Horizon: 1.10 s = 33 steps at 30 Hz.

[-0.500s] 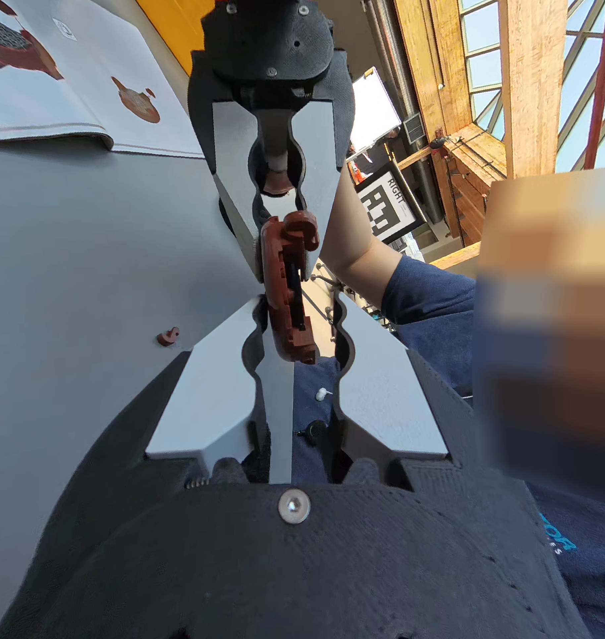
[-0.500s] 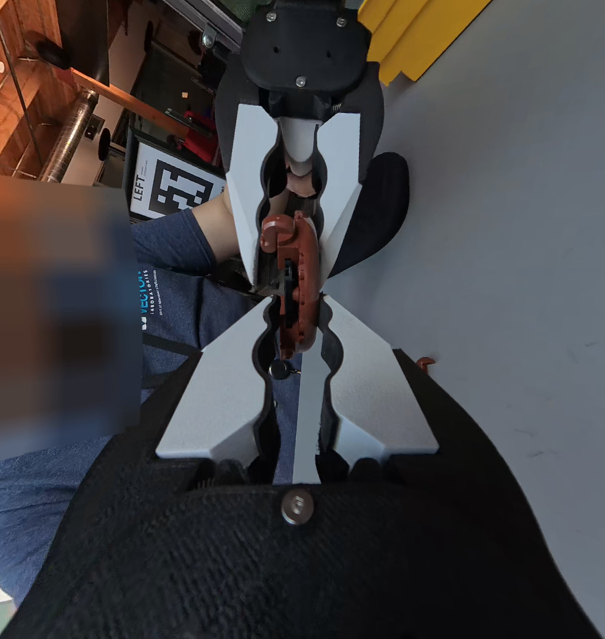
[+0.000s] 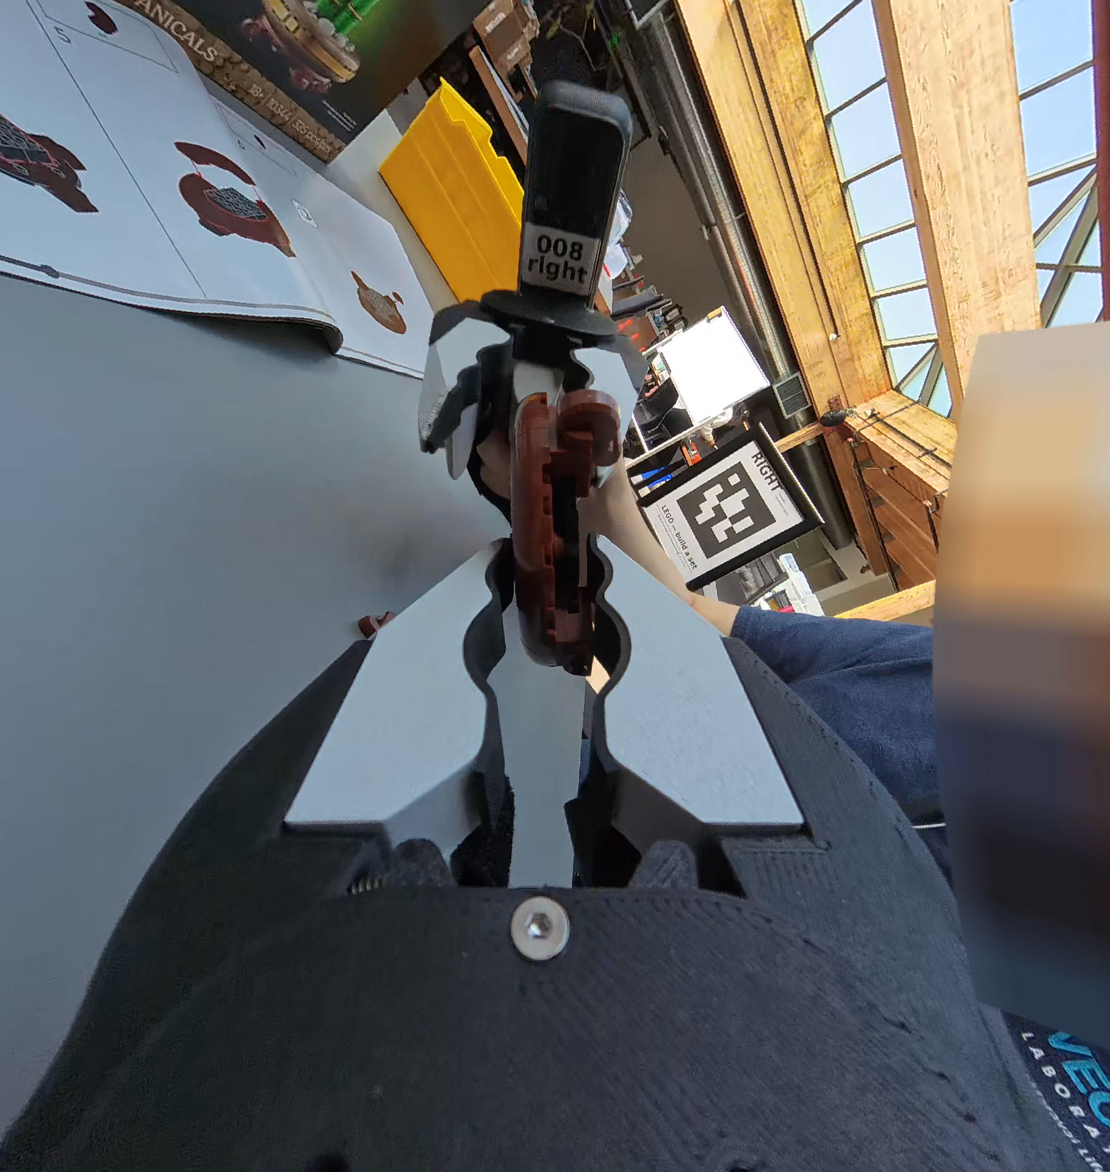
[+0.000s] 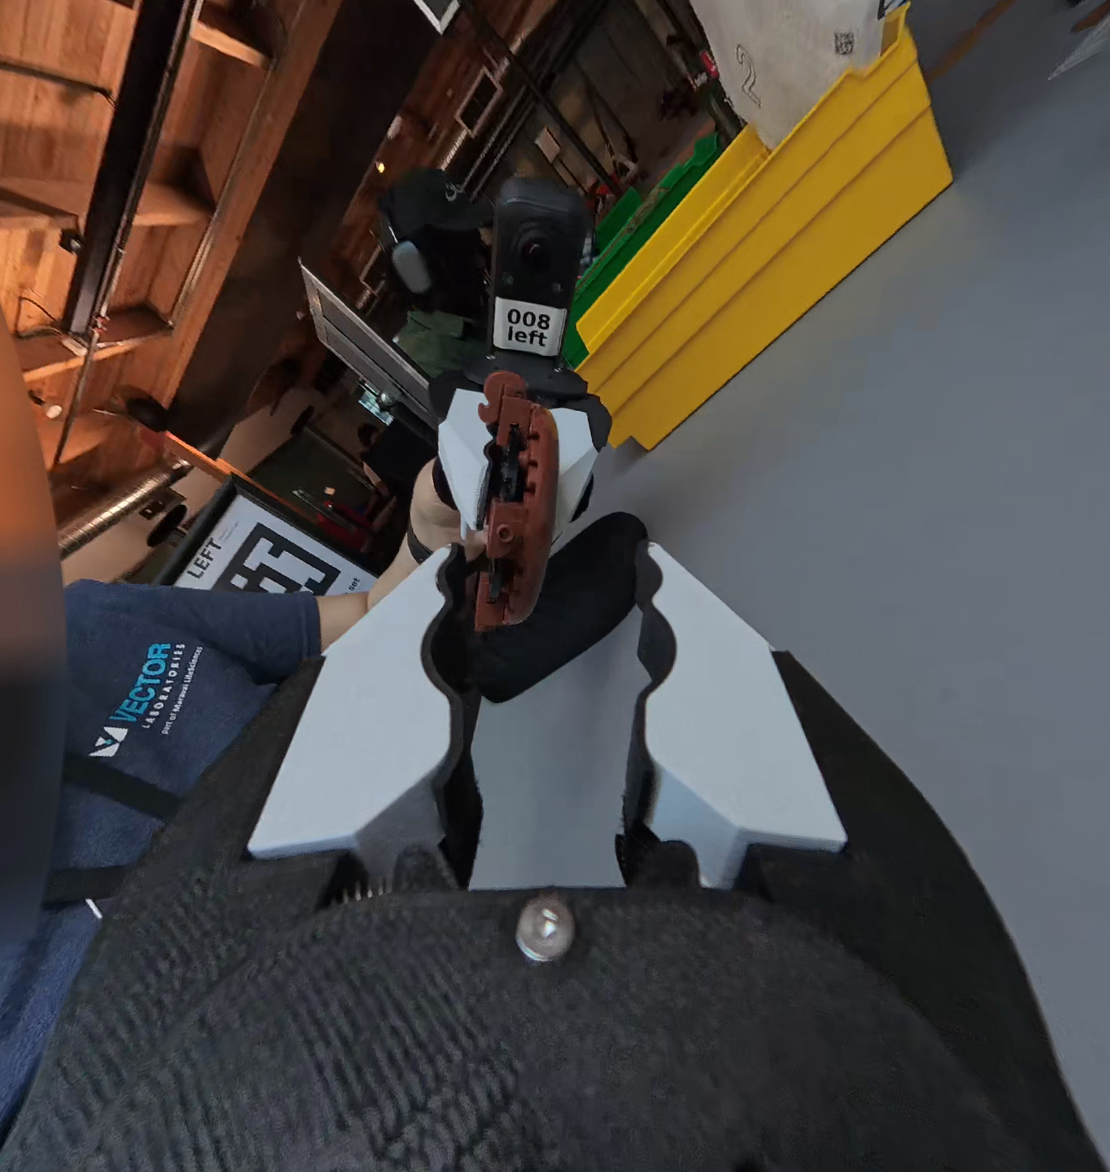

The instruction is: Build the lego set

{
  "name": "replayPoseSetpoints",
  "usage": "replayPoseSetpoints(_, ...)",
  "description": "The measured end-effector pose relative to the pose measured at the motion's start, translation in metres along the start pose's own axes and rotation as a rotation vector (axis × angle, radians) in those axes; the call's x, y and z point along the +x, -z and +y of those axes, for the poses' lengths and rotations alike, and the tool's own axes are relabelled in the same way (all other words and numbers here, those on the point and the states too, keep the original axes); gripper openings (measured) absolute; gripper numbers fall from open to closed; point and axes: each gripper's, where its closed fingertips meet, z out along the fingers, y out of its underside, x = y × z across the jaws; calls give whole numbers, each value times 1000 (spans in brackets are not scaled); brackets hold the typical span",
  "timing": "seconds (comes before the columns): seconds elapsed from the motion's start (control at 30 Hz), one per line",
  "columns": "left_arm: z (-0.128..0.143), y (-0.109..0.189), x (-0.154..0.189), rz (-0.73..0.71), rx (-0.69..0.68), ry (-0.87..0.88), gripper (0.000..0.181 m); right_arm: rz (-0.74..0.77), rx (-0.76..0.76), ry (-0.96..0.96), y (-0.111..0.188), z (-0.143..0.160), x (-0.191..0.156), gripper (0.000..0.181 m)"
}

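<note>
Where the lego assembly sits: the brown lego assembly is up off the grey table, edge-on between the two grippers, which point at each other.
Left gripper: the left gripper has its fingers drawn in close on either side of the near end of the assembly. In the right wrist view its white fingers flank the brown piece on both sides, clamping it.
Right gripper: the right gripper has its fingers spread wide, with a clear gap on the right side. The end of the assembly reaches in between the tips, close to the left fingertip; I cannot tell whether it touches. It has hold of nothing.
Assembly detail: a curled hook shape is at the end far from the left gripper, and dark parts show along the edge.
Loose piece: a small brown piece lies on the table, just left of the left gripper's finger.
Far left: an open instruction booklet lies flat on the table.
Far centre: a yellow bin stands beyond the booklet.
</note>
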Motion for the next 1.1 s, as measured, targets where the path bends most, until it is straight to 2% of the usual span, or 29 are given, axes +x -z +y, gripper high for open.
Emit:
replayPoseSetpoints(0.07,-3,2,-3,-16,10,6,20,-68,58,-47,-6,0,-6,44)
replayPoseSetpoints(0.2,-4,0,-9,-58,14,-1,20,-91,28,-96,-17,8,-5,18)
replayPoseSetpoints(0.33,4,2,-7,-31,40,16,21,-124,25,-150,-19,16,-7,18)
replayPoseSetpoints(0.4,9,2,-5,4,42,56,29,-118,5,-164,-20,21,-6,18)
replayPoseSetpoints(0.53,15,2,-6,-2,20,46,19,-107,-23,-112,-24,21,-10,18)
replayPoseSetpoints(0.57,14,4,-5,-11,21,30,18,-106,-22,-82,-24,19,-13,21)
replayPoseSetpoints(0.6,13,6,-4,-19,24,17,17,-95,-13,-55,-23,16,-15,33)
replayPoseSetpoints(0.63,11,11,-2,-29,35,8,17,-61,-10,-15,-21,14,-15,41)
replayPoseSetpoints(0.73,7,31,-2,-77,84,3,17,172,-92,228,-3,28,4,44)
replayPoseSetpoints(0.83,6,51,-1,-120,128,4,17,497,-307,456,23,60,39,39)
replayPoseSetpoints(0.93,5,63,5,-136,163,-11,17,609,-477,556,28,94,49,37)
replayPoseSetpoints(1.1,3,67,9,-157,181,-26,17,679,-505,540,24,110,58,24)
